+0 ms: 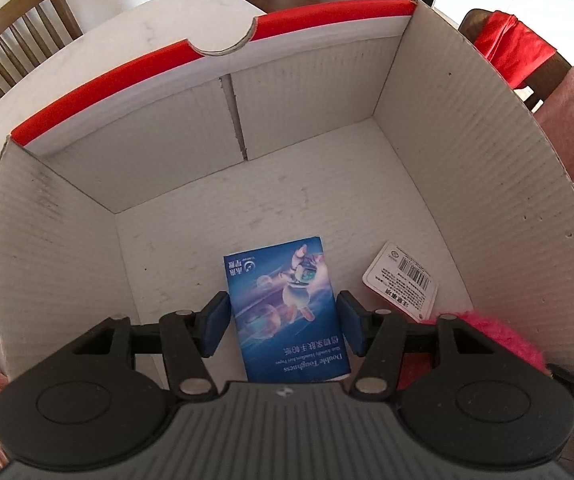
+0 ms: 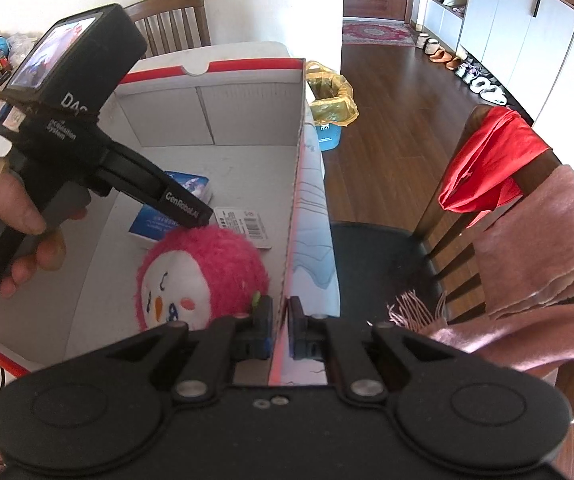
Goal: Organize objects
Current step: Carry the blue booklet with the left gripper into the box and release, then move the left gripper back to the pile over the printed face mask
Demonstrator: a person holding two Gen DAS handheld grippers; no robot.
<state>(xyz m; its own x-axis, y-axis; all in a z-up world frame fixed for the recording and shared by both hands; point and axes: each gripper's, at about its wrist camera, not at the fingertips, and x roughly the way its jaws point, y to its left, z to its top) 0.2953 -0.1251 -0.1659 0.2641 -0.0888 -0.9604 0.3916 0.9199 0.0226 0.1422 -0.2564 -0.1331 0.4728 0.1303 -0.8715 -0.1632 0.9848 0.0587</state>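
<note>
floor: dark wood [image 2: 387, 92] | white cabinets [image 2: 519, 28] | wooden chair [image 1: 11, 52] | patterned rug [image 2: 379, 33] | daylight

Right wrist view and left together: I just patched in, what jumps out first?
A big white cardboard box with a red rim fills both views. In its near right corner lies a pink plush toy with a snowman face and a barcode tag. On the box floor, a blue tissue packet sits between the left gripper's open fingers, while the right gripper is shut on the box's right wall.
</note>
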